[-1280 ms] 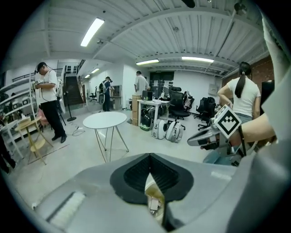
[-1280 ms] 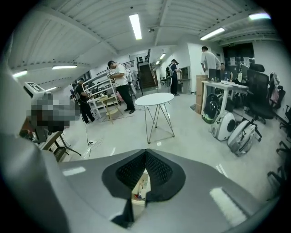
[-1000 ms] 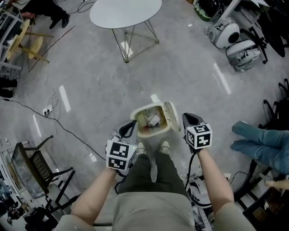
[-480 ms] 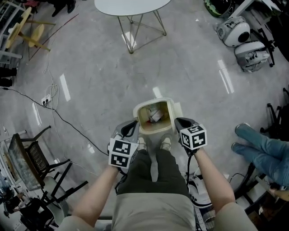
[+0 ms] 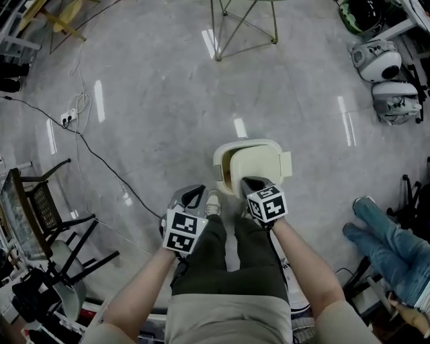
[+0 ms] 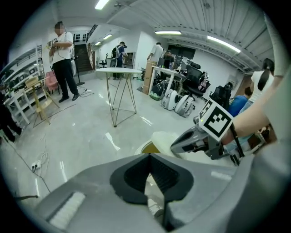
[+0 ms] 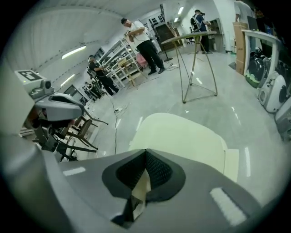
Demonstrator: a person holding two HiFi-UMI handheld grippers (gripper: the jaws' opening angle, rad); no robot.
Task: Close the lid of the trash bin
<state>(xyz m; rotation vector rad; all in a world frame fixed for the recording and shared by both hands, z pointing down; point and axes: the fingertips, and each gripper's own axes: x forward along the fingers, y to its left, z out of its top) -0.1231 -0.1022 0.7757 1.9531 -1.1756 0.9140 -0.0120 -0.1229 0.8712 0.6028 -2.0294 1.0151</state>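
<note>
trash bin lid (image 5: pixel 259 161): cream, tilted, lay over most of the bin (image 5: pixel 220 176) but not all of it, left a dark sliver of the opening showing on the left side. stood on the grey floor (image 5: pixel 148 121) right in front of the shoes (image 5: pixel 212 203).

looked like the closing step itself, well along but not finished, going by that gap.

right gripper (image 5: pixel 250 183) sat at the near edge of the lid, jaws pressed together with nothing between them, so more of a nudge than a grab. couldn't say for sure whether actually touching or just above.

left gripper (image 5: pixel 195 193) hung off to the left of the bin, apart from it, jaws together too, empty, didn't seem to be doing anything.

next move probably called for a press down on top of the lid with the closed right tips until seated flat on the rim. no gripping needed. worth keeping gentle, since a light bin might slide or tip on that shiny floor.

further out: table legs (image 5: pixel 245 20) beyond the bin, a cable (image 5: pixel 101 168) and a chair (image 5: pixel 40 208) off left, somebody's legs (image 5: pixel 386 235) in jeans at the right, all well apart from the bin.
</note>
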